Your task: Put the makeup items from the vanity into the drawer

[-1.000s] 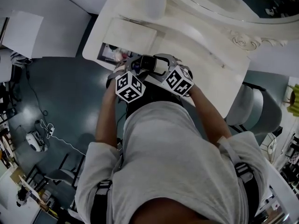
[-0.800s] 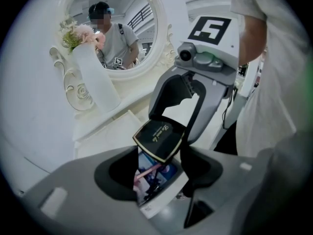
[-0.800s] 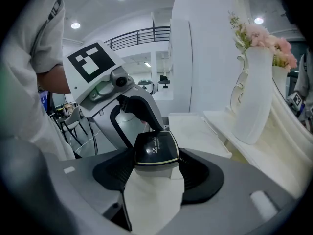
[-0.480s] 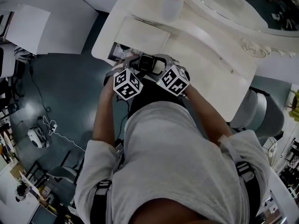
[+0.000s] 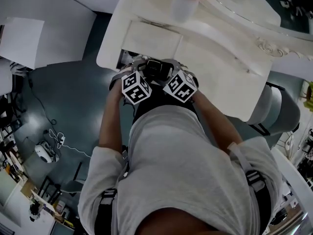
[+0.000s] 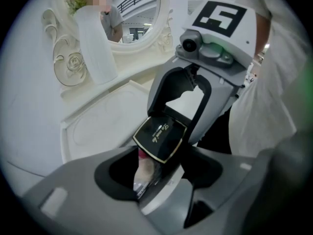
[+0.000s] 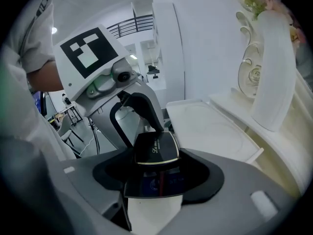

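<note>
Holding the compact [image 6: 160, 138] between both tools, clear of the vanity [image 5: 215, 67] top and out past its front left edge. Left gripper [image 7: 149, 131] and right gripper [image 6: 171, 124] face each other tip to tip, their marker cubes close together in the head view. Each set of jaws stands wide and reaches the compact from opposite ends. I read both as clamped on it, since nothing else bears it up.

Why here: the open drawer [image 5: 123, 57] shows as a dark slot under the front left edge, just beside the grippers. Judgement: either a two-tool carry or a pass from one gripper to the other, meant to hold the flat case steady before it goes down into the drawer. Not yet in.

Compact: flat, square with rounded corners, glossy black lid. A thin gold line runs round the rim and small gold script crosses the lid, not legible. The lid tilts toward the left gripper's camera. Shut, as far as I can tell. Something pale pink shows below it between the left jaws; cannot name it.

Vase [image 5: 183, 6] stands at the back edge of the vanity, well apart.
</note>
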`<state>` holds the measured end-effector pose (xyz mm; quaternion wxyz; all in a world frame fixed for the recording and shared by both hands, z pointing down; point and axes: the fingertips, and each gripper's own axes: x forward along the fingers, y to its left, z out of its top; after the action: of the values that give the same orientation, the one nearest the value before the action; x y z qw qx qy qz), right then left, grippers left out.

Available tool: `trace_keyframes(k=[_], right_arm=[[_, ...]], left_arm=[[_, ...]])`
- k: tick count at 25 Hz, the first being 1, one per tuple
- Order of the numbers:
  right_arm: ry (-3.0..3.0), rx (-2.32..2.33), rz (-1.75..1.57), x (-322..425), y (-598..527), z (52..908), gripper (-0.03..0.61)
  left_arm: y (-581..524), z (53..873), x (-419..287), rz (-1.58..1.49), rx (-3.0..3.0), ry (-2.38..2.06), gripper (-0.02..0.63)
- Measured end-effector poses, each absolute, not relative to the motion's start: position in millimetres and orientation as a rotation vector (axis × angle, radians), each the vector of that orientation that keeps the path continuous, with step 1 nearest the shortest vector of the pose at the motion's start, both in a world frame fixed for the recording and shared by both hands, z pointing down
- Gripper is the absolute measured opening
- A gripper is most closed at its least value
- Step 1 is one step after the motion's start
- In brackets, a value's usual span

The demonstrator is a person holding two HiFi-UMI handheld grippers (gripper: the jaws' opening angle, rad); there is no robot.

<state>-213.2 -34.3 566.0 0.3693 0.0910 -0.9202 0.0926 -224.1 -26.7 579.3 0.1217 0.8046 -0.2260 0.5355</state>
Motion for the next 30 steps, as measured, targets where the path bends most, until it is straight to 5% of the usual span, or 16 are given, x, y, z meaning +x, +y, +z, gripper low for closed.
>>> trace_keyframes(k=[12,23,30], right_arm=[[-2.275,0.291,0.213,-219,-36,574,0.301],[-2.365,0.372,0.172,-197,-39,560,0.314],[-2.531,0.656,0.203,-153,-34,506,0.138]], left_arm=[[-28,595,-227,1.492,2.335,-0.471,0.265],[-30,583,-216,1.391,2.295,-0.726,0.256],[-33,541,-186,1.423,2.354,-0.972,0.241]])
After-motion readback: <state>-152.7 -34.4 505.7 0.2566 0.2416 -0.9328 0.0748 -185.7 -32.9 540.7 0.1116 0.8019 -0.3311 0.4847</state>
